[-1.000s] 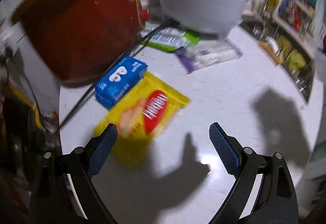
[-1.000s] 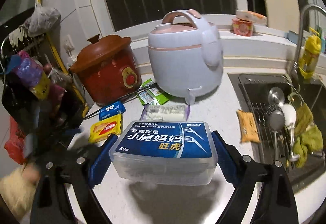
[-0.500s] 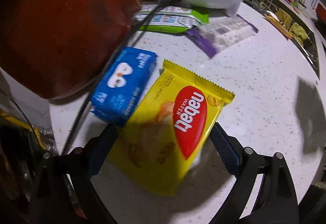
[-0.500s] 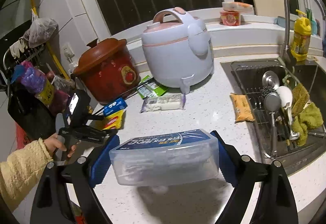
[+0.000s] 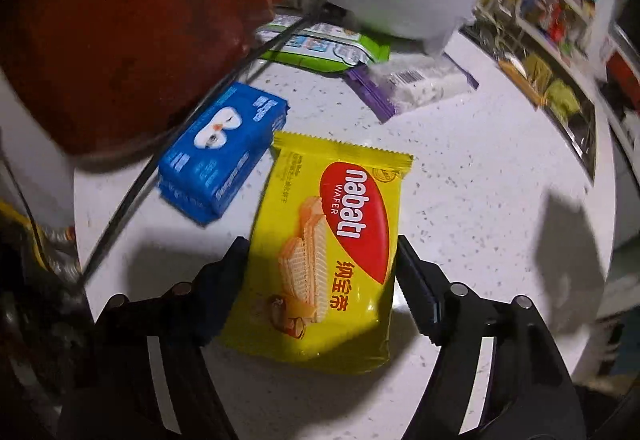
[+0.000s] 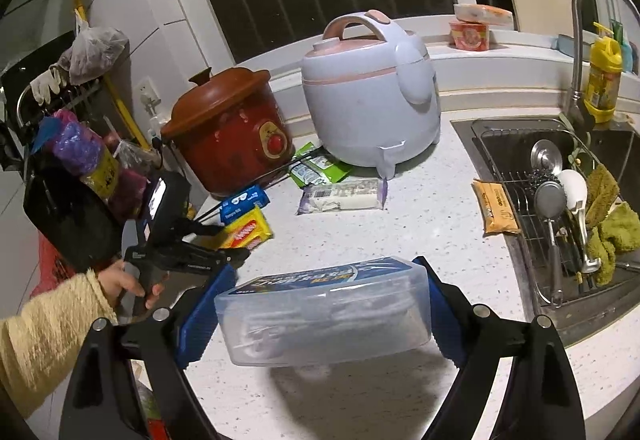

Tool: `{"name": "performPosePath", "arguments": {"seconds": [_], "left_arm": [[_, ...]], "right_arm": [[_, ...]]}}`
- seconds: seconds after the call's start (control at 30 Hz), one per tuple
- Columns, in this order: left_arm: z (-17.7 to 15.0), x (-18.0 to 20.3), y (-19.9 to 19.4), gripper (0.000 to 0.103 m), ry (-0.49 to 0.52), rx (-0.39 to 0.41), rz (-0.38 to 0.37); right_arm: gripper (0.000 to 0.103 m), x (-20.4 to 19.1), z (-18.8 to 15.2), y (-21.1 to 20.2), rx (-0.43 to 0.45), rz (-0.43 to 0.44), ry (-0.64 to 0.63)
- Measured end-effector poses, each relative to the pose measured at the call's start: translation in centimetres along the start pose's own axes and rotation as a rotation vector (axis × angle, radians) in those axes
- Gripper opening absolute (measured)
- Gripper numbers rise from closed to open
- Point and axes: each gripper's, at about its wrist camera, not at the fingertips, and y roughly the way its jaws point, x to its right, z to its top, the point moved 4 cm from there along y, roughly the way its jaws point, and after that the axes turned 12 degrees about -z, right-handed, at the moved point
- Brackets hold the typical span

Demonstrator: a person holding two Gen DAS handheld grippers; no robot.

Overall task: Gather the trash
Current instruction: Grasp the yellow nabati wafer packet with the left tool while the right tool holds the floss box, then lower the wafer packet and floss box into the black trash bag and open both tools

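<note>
Glossy yellow foil is gleaming on the wafer packet point(image 5: 328, 252); the speckled tabletop point(image 5: 480, 192) is showing smooth, stone-like polish. The clear plastic box point(image 6: 324, 316) is looking slick (its label shiny too), and the red cooker point(image 6: 232, 136) is shining like glazed ceramic.

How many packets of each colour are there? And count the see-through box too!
Yellow packet: 1
Blue packet: 1
Green packet: 1
Purple packet: 1
Orange packet: 1
Clear box: 1
Total: 6
</note>
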Motion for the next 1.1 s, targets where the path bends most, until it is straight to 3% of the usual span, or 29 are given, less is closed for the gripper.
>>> {"name": "performPosePath", "arguments": {"seconds": [0.3,0.43,0.57,0.7,0.83,0.87,0.9,1.0,1.1], "left_arm": [[-3.0,2.2,-3.4,0.068,-0.064,0.099,-0.024],[-4.8,6.4,-6.4,0.068,-0.022,0.143,-0.06],[-9.3,11.7,-10.4,0.068,0.009,0.159,-0.127],[-15.0,17.6,-13.2,0.068,0.001,0.103,-0.223],[-20.5,21.8,-12.8,0.068,-0.079,0.015,-0.305],[-21.9,22.4,-12.1,0.065,-0.102,-0.013,-0.314],[-23.0,22.7,-11.1,0.054,-0.129,-0.043,-0.33],[-26.8,22.9,-7.2,0.052,-0.224,-0.128,-0.346],[-30.0,22.4,-2.1,0.052,-0.274,-0.179,-0.326]], "right_arm": [[0.087,-0.8,-0.4,-0.7,-0.002,0.045,0.0],[0.087,-1.5,-1.0,-1.8,0.004,0.071,-0.048],[0.087,-2.2,-2.2,-3.3,-0.024,0.133,-0.085],[0.086,-3.3,-5.0,-5.9,-0.068,0.18,-0.2],[0.086,-3.9,-9.6,-7.5,-0.2,0.208,-0.265],[0.086,-3.9,-11.1,-7.6,-0.237,0.206,-0.282],[0.086,-3.9,-12.2,-7.7,-0.269,0.209,-0.285],[0.086,-3.1,-17.4,-6.6,-0.412,0.197,-0.278],[0.086,-2.2,-22.6,-4.4,-0.493,0.167,-0.312]]}}
